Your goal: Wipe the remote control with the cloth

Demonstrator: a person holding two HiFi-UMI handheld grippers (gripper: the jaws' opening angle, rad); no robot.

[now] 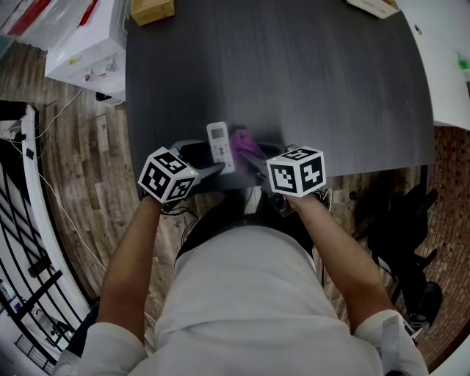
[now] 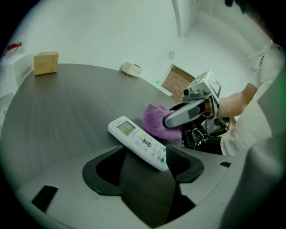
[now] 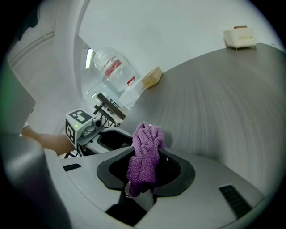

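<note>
Dark tabletop (image 1: 308,81), brown box (image 1: 152,9) at 11 o'clock. My right claw (image 3: 145,172) pinches the purple cloth (image 3: 145,154); my left claw (image 2: 145,163) gapes wide round the remote control (image 2: 138,142)'s end.

Table (image 1: 308,81) open across its middle toward 12 o'clock. Far obstacles: cardboard box (image 1: 152,10) at 11, white box (image 1: 374,6) at 1. Near edge at 6 crowded: remote (image 1: 220,145) lies between spread jaws of left gripper (image 2: 144,167), purple cloth (image 1: 246,143) at its 3 o'clock, pinched in right gripper (image 3: 143,172). Grippers close together.
</note>
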